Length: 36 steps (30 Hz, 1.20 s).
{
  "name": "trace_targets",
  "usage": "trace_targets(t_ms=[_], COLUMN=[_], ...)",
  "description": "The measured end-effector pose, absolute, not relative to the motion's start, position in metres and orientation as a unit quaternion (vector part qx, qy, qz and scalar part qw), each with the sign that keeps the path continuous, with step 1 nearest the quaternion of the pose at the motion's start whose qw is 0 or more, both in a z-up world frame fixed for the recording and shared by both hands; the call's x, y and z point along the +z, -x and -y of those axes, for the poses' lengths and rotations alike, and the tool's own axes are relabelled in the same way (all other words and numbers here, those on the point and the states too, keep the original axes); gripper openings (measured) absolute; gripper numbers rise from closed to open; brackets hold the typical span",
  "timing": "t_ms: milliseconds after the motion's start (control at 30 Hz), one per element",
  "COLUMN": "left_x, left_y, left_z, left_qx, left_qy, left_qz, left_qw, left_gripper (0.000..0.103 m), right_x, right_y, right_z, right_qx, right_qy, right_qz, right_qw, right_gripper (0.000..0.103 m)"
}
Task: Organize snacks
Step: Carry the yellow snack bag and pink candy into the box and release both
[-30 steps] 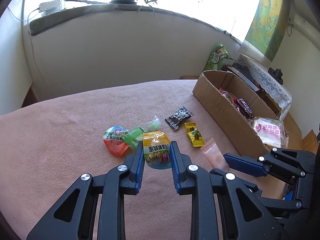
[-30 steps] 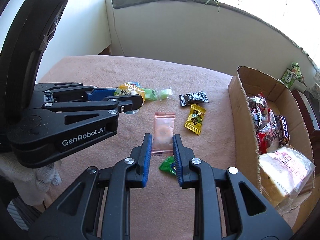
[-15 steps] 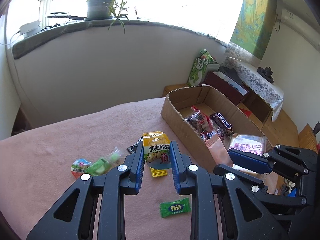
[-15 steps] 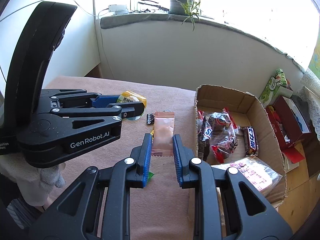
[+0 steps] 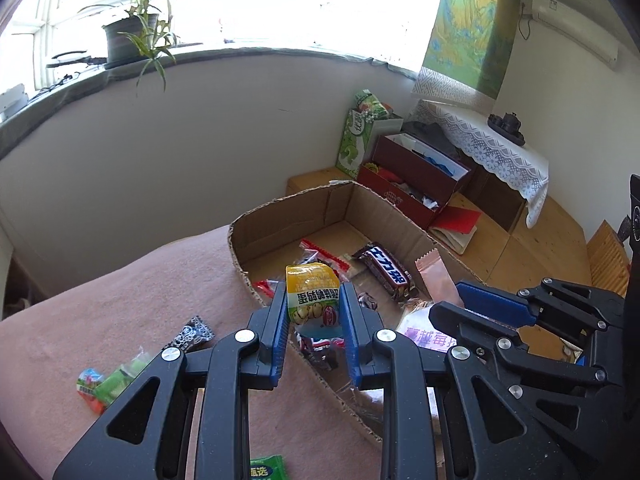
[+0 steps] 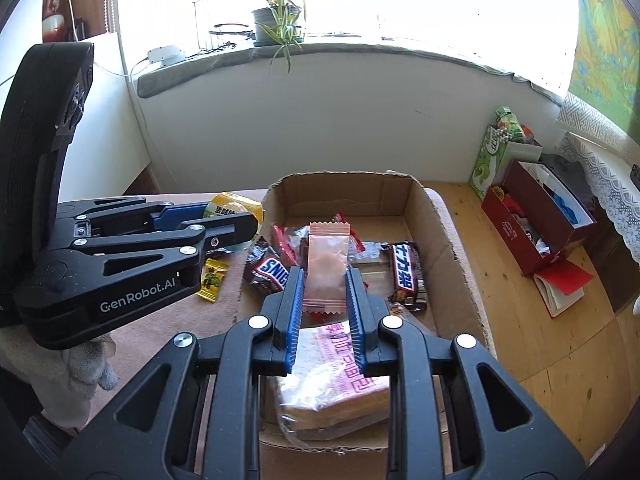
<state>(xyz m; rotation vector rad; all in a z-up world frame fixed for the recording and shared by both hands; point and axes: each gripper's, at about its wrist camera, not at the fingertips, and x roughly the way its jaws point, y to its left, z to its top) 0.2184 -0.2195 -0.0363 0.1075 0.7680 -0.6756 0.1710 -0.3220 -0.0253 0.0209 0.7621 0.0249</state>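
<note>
Yellow crinkly packet (image 5: 313, 294) pinched tight in the left gripper (image 5: 313, 312), hanging above the near wall of the cardboard box (image 5: 288, 216). Matte pink sachet (image 6: 325, 270) with zigzag ends clamped in the right gripper (image 6: 324, 300), right over the box's middle. Below: glossy chocolate bar (image 6: 407, 276), clear-wrapped cake (image 6: 340, 384). On the pink cloth (image 5: 120, 292), beside the box: small yellow sweet (image 6: 212, 280), black wrapper (image 5: 190, 334), green candy (image 5: 120, 376).

Bright curved window (image 6: 400, 0) far, potted plant (image 6: 276, 20) on sill; wood floor (image 6: 540, 360) right; lace-draped, possibly low cabinet (image 5: 492, 148).
</note>
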Motion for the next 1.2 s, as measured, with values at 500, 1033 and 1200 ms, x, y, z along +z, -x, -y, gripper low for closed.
trace_targets(t_ms=[500,1033,1200], left_x=[-0.039,-0.033,-0.029], left_y=[-0.222,-0.219,-0.218], left_z=[0.255,0.237,0.220], left_qx=[-0.315,-0.291,-0.281], left_qy=[-0.071,-0.063,-0.055], left_qz=[-0.377,-0.370,-0.366], left_qw=[0.868,0.880,0.885], left_gripper=[0.023,0.046,0.046], right_x=[-0.040,-0.030,-0.027], right_y=[-0.173,-0.162,-0.160], right_z=[0.360,0.355,0.338], right_qx=[0.002,-0.007,0.004], right_qy=[-0.015,-0.004,0.011], right_qz=[-0.381,-0.369,-0.370], right_qw=[0.924,0.930,0.929], right_gripper=[0.022,0.063,0.063])
